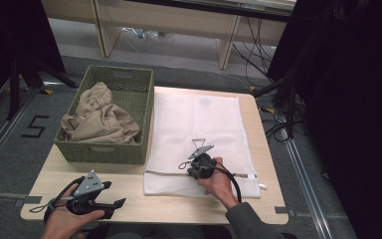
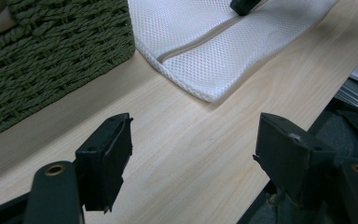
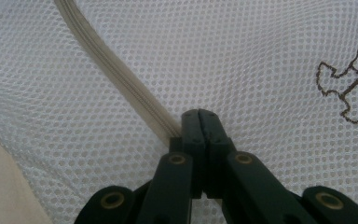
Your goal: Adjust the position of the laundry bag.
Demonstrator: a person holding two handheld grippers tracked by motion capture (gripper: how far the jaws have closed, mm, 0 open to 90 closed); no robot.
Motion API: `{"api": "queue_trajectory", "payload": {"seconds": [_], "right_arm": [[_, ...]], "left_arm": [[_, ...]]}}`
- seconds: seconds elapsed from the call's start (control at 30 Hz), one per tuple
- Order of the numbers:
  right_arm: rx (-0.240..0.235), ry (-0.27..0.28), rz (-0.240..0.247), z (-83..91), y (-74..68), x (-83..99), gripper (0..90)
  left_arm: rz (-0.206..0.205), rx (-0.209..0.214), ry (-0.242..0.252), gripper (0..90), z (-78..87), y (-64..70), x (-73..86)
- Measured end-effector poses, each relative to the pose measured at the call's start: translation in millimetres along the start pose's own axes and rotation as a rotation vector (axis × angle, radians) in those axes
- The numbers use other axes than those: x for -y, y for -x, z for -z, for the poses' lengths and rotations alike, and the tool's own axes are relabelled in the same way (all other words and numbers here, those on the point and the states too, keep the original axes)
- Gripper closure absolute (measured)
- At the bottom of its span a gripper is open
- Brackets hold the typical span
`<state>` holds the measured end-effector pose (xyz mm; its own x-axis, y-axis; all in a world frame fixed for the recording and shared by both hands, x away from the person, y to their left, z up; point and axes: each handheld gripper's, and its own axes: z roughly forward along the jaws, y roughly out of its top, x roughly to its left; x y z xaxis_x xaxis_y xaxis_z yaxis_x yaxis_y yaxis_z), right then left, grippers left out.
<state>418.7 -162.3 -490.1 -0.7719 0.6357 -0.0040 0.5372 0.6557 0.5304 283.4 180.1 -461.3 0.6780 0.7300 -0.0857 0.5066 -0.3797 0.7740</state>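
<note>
A white mesh laundry bag (image 1: 199,124) lies flat on the wooden table (image 1: 129,199), its beige zipper (image 1: 166,174) running along the near edge. My right gripper (image 1: 194,172) presses down on that edge, held by a hand. In the right gripper view the jaws (image 3: 199,114) are closed together right where the zipper (image 3: 116,70) meets them, on the mesh (image 3: 242,51). My left gripper (image 1: 114,194) hovers open over the bare front left of the table. Its jaws (image 2: 193,140) stand wide apart with nothing between them, and the bag's corner (image 2: 205,70) lies ahead.
A green woven basket (image 1: 146,99) holding crumpled beige cloth (image 1: 99,119) stands at the back left, touching the bag's left side. Its wall (image 2: 51,60) is close on the left in the left gripper view. The table's front edge is right by my left gripper.
</note>
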Motion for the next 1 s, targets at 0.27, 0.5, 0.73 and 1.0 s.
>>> {"api": "queue_trajectory", "payload": {"seconds": [0.27,0.5,0.73,1.0], "right_arm": [[-0.019,-0.008,0.034,3.9,-9.7,4.8,90.0],[-0.049,-0.027,0.023,7.3,-17.1,7.1,90.0],[-0.045,-0.015,0.016,7.5,-17.3,8.5,88.6],[-0.079,0.006,-0.008,18.0,-7.9,7.1,84.1]], "left_arm": [[0.0,0.001,-0.003,26.4,-0.5,0.2,-0.2],[-0.003,0.002,-0.006,26.4,-0.5,0.6,-0.4],[-0.008,0.007,-0.008,26.4,-1.1,0.8,-0.7],[-0.01,0.01,-0.008,26.3,-1.5,1.3,-1.0]]}}
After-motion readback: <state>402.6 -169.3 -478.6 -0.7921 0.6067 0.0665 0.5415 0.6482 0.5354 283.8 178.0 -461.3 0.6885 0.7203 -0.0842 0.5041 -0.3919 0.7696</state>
